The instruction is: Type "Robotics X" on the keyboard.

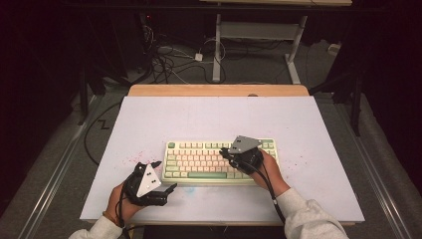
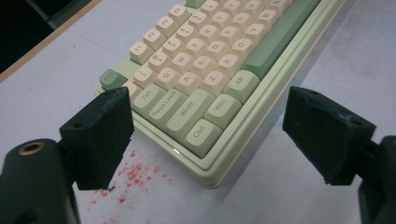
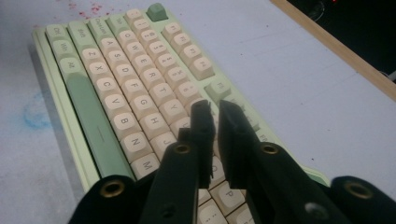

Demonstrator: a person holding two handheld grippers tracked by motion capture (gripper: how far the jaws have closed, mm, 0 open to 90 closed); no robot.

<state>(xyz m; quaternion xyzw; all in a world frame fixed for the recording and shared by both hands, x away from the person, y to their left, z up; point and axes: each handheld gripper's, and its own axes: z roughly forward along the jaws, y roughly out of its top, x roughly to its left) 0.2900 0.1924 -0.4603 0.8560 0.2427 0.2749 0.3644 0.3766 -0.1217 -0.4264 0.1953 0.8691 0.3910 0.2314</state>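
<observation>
On the white bench (image 1: 308, 149) the keyboard (image 1: 199, 162) lies just ahead of the left gripper (image 2: 208, 135), whose fingers (image 2: 100, 135) spread wide and empty, while the right gripper (image 3: 215, 109) holds its fingers (image 3: 203, 126) nearly closed over the keys, gripping nothing.

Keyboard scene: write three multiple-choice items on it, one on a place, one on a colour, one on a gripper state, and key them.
1. Where is the right gripper?
A. above the keyboard's keys
B. off the table
C. on the floor

2. What colour is the space bar?
A. red
B. green
C. black

3. How do the left gripper's jaws stand?
A. clamped on a key
B. shut
C. wide open

Key: 1 A, the high view shows it over the keyboard's right half; 2 B, it is green beside cream letter keys; 3 C, the jaws stand far apart near the keyboard's corner.
</observation>
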